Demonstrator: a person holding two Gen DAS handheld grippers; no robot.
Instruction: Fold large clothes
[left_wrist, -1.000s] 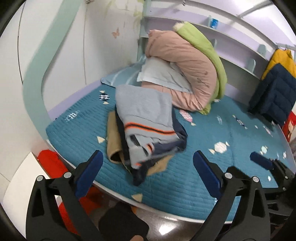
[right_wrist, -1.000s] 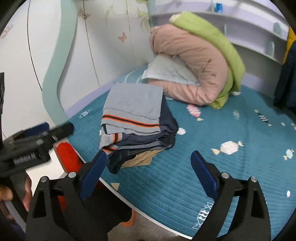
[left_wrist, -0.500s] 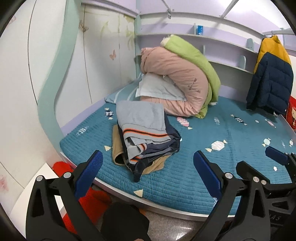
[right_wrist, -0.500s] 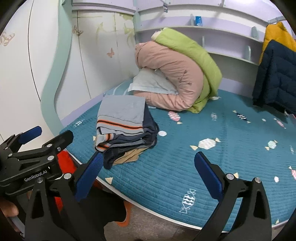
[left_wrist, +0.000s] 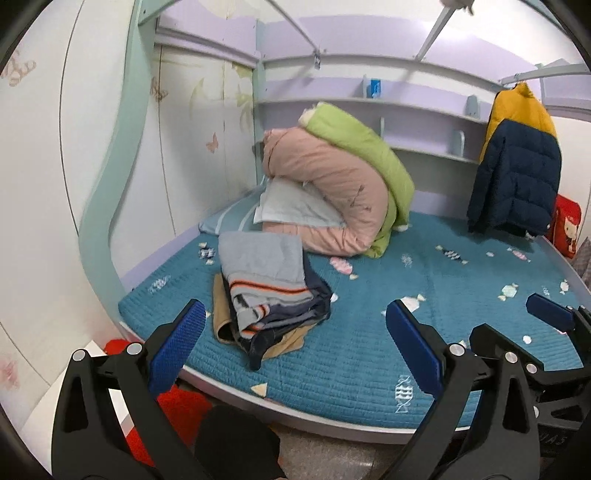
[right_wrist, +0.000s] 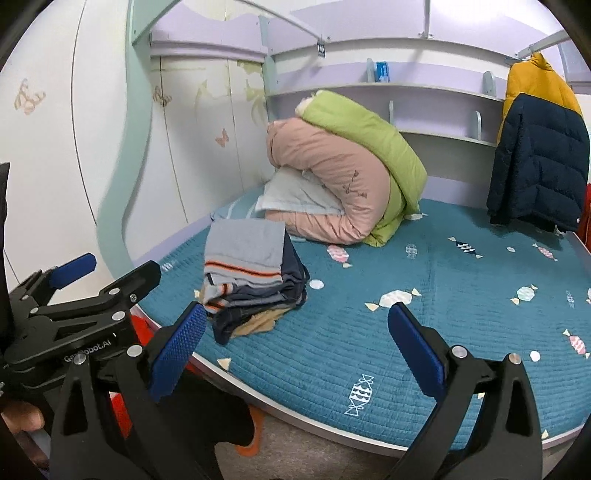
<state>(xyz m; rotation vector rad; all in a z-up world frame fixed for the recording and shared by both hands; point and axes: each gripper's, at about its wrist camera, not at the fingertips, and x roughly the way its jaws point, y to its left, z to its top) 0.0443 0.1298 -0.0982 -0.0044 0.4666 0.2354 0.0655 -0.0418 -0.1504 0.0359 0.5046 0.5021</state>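
The left gripper (left_wrist: 295, 347) has its fingers (left_wrist: 177, 345) spread wide, and they hold nothing. The right gripper (right_wrist: 295, 345) is the same, wide and empty. The fingers are black plastic with bumpy blue pads. In the right view, the left gripper shows at 9 o'clock.

Both hang in front of the bed (left_wrist: 424, 332), off its near edge. The bed has a soft teal cover with stitched lines and little candy shapes on it.

The pile of clothes (left_wrist: 266, 284) lies on the bed at about 10 o'clock from the left gripper, near the rounded front edge. It is a folded stack. On top is a flat grey piece with orange and dark stripes. Under it are dark blue layers, and a tan piece pokes out at the bottom.

Behind the pile, at 12 o'clock, is a puffy pink and green quilt (left_wrist: 343, 192), rolled into a fat hump over a pale pillow (left_wrist: 291, 206). A puffy yellow and dark blue jacket (left_wrist: 517, 170) hangs at 2 o'clock.
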